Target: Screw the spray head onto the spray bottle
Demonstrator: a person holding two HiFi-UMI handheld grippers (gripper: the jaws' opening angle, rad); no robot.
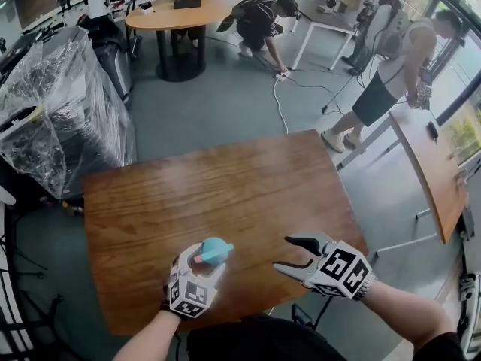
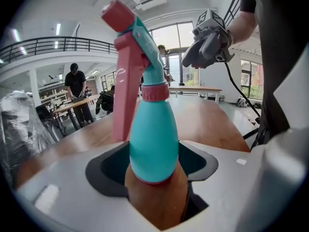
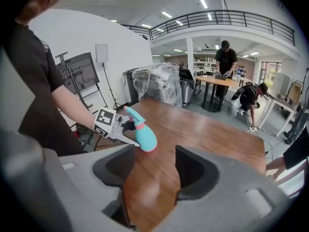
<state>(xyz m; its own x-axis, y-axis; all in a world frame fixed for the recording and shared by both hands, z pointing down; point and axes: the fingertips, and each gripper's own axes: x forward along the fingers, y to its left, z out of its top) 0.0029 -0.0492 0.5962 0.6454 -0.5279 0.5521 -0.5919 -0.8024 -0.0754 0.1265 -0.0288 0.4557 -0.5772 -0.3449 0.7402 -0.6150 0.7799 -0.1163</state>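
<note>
A teal spray bottle (image 1: 213, 251) with a pink-and-teal spray head (image 2: 129, 57) on its neck is tilted near the front edge of the wooden table (image 1: 225, 179). My left gripper (image 1: 201, 265) is shut on the bottle's body (image 2: 153, 139), which fills the gap between its jaws. The right gripper view shows the bottle (image 3: 145, 137) leaning with its base low over the wood. To its right, my right gripper (image 1: 284, 254) stands open and apart from the bottle, with only bare table between its jaws (image 3: 149, 173). Whether the head is screwed tight cannot be told.
A plastic-wrapped bulky object (image 1: 52, 111) stands off the table's left side. A round table (image 1: 176, 13) is far behind, and a second wooden table (image 1: 428, 164) stands to the right. Several people stand or crouch in the background, with a cable (image 1: 279, 104) on the floor.
</note>
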